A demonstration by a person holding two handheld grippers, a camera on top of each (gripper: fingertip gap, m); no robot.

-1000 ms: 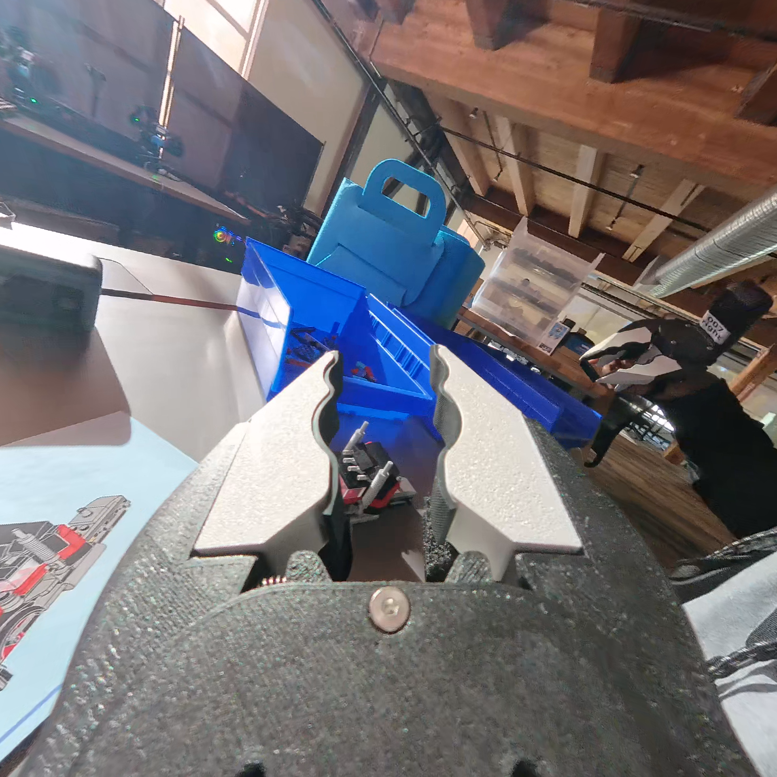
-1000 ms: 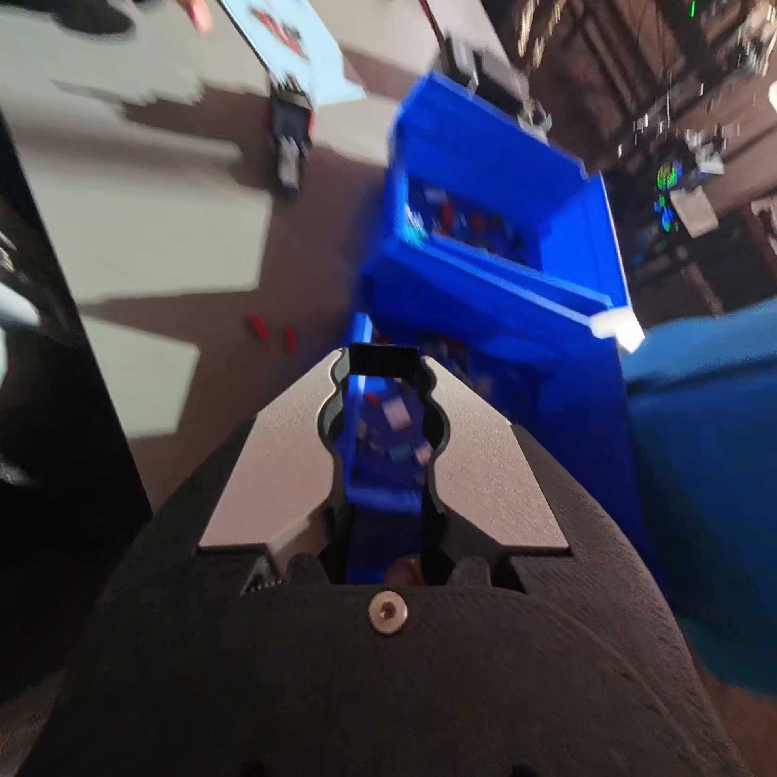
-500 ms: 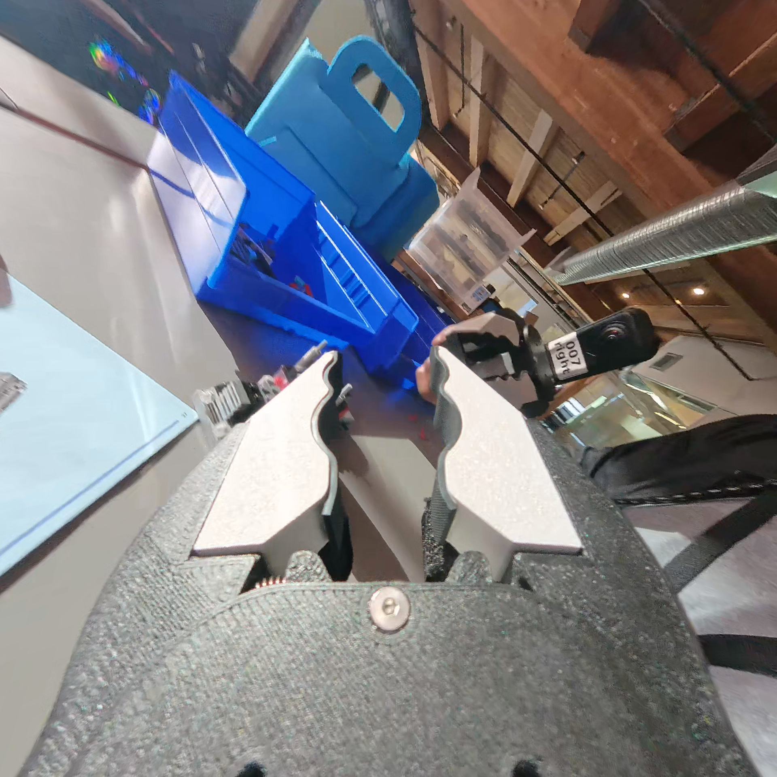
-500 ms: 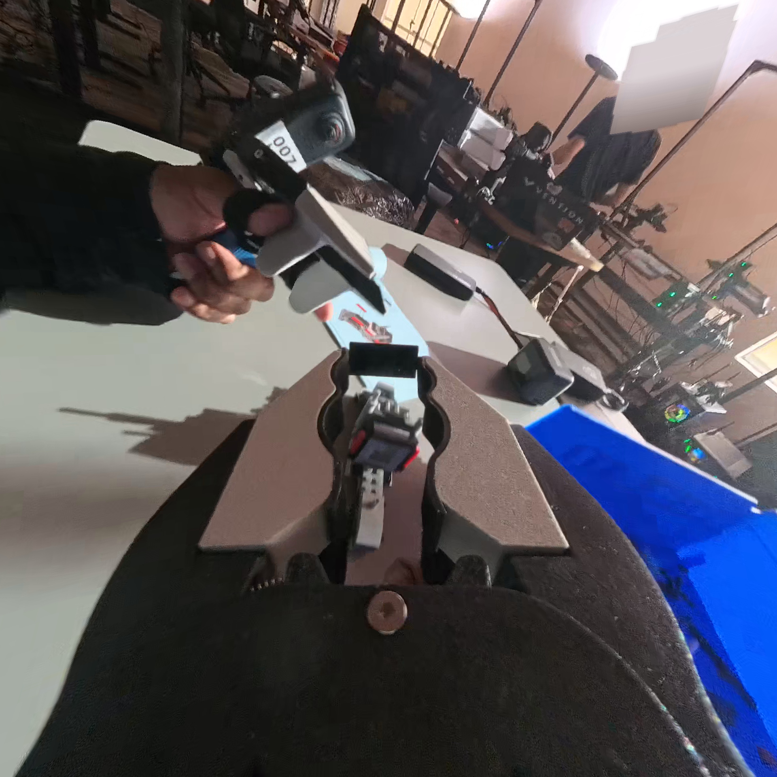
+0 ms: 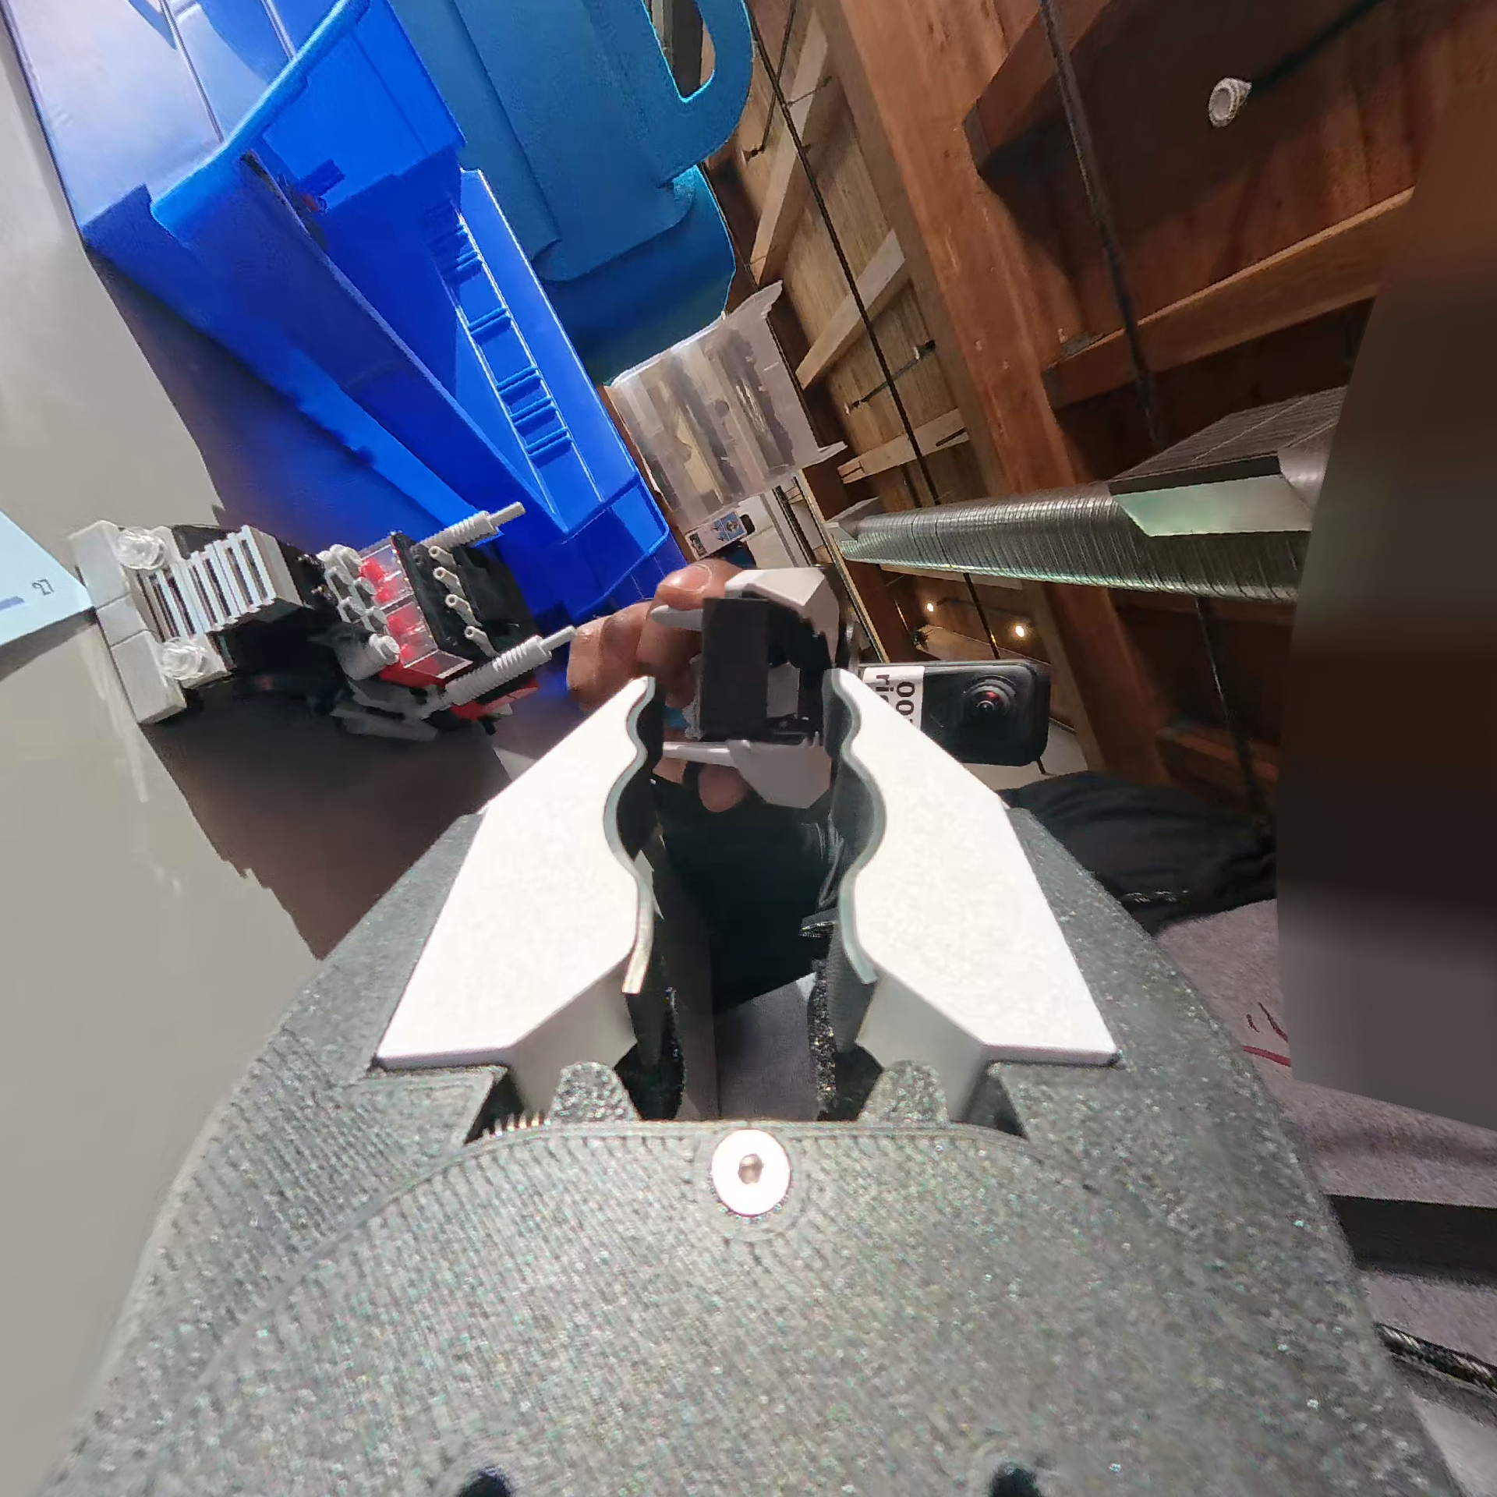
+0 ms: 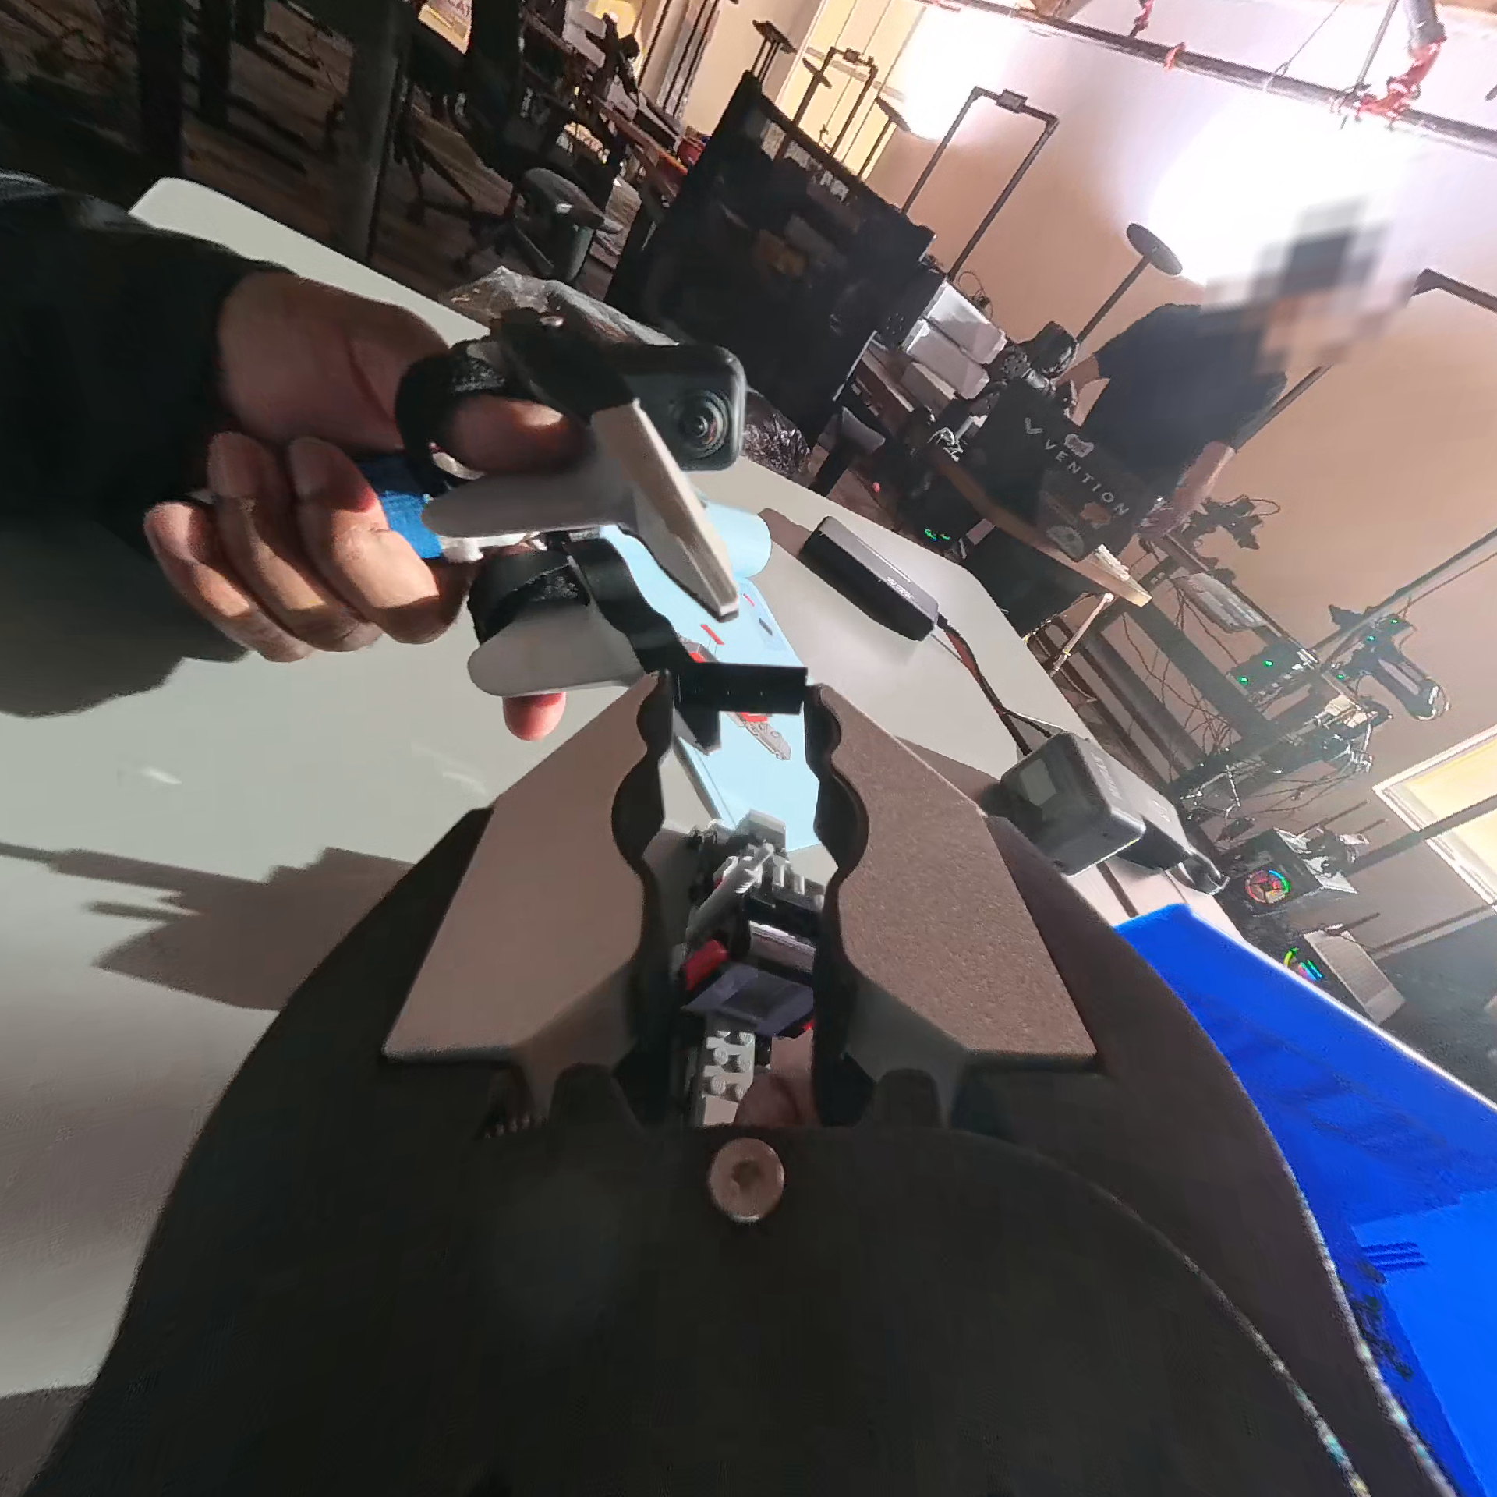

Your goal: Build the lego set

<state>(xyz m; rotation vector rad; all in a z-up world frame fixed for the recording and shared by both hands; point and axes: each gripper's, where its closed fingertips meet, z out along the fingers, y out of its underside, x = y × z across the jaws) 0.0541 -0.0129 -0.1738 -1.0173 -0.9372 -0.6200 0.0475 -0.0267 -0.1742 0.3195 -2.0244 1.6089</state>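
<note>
My right gripper [image 6: 737,688] is shut on a flat black brick [image 6: 741,690] held across its fingertips, above the table. The part-built model [image 6: 749,931], grey, black and red, lies on the table below and shows through the gap between the right fingers. My left gripper [image 5: 745,688] is open and empty. Its fingertips reach to either side of the black brick [image 5: 733,664] held by the right gripper [image 5: 688,680]. In the right wrist view the left gripper [image 6: 714,648] comes in from the left, jaws apart around the brick's left end. The model [image 5: 324,616] lies left of both.
Blue parts bins [image 5: 364,267] and a light blue case [image 5: 583,121] stand behind the model. A light blue instruction booklet [image 6: 753,761], a black box with a cable [image 6: 871,579] and a small camera [image 6: 1069,802] lie on the table. A person [image 6: 1166,389] stands far back. The grippers are tip to tip, or close to it.
My right gripper carried the black brick from over the blue bin to above the model. My left gripper swung right, off the model, and its open jaws now meet the brick.
</note>
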